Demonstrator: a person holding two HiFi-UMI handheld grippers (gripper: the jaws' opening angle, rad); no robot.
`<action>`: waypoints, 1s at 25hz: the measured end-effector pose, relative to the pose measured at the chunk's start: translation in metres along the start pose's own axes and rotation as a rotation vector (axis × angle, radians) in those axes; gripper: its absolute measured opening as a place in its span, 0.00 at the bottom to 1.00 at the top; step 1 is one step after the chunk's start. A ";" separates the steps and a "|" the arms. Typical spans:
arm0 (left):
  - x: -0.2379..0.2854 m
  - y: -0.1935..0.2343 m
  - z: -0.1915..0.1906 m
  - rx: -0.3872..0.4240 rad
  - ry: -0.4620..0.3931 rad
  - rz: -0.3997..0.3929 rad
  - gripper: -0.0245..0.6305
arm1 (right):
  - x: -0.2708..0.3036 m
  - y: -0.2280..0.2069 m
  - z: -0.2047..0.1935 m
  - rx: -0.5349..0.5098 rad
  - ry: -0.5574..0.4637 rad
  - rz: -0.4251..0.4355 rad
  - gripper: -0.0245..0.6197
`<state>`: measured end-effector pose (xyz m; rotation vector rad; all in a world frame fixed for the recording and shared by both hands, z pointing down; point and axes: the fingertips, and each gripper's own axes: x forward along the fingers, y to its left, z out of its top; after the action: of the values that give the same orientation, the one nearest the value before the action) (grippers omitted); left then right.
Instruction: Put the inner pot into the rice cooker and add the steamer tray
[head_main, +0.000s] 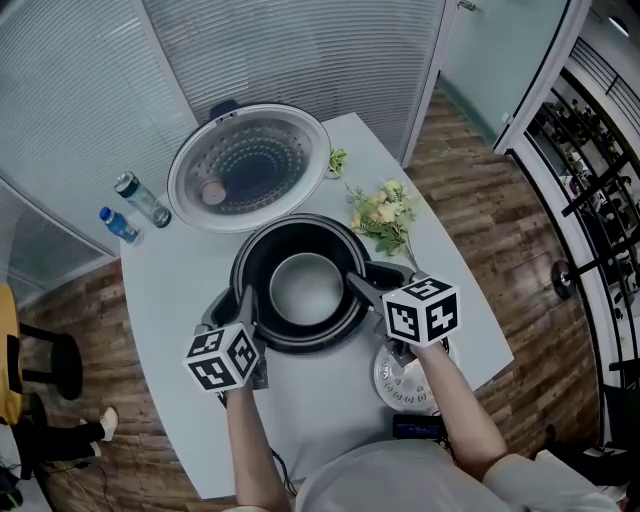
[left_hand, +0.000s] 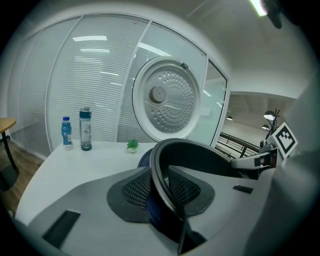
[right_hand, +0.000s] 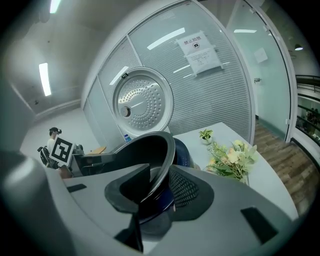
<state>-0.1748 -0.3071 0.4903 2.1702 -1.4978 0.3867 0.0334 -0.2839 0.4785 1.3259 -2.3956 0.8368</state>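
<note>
The black inner pot (head_main: 305, 290) sits in the dark blue rice cooker (head_main: 218, 306), whose round lid (head_main: 250, 165) stands open behind it. My left gripper (head_main: 245, 302) is on the pot's left rim. In the left gripper view its pads (left_hand: 135, 192) close on the rim (left_hand: 162, 165) from both sides. My right gripper (head_main: 358, 286) straddles the right rim (right_hand: 167, 160); a gap shows on the inner side, so it is open. The white perforated steamer tray (head_main: 402, 380) lies on the table, partly under my right hand.
Two water bottles (head_main: 140, 200) stand at the white table's (head_main: 170, 300) far left. Artificial flowers (head_main: 385, 215) and a small green plant (head_main: 337, 160) lie right of the cooker. A dark small object (head_main: 418, 428) rests near the front edge. Glass walls with blinds surround the table.
</note>
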 end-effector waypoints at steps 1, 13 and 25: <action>0.000 0.000 0.000 0.002 0.000 0.002 0.21 | 0.000 0.000 0.000 -0.001 -0.001 0.000 0.24; 0.004 -0.006 -0.003 0.110 -0.006 0.036 0.28 | 0.001 0.001 -0.001 -0.058 -0.029 -0.058 0.25; 0.000 -0.005 -0.001 0.122 -0.026 0.061 0.35 | -0.006 -0.001 0.001 -0.083 -0.075 -0.099 0.28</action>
<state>-0.1700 -0.3048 0.4900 2.2347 -1.5953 0.4836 0.0379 -0.2812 0.4748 1.4541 -2.3706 0.6644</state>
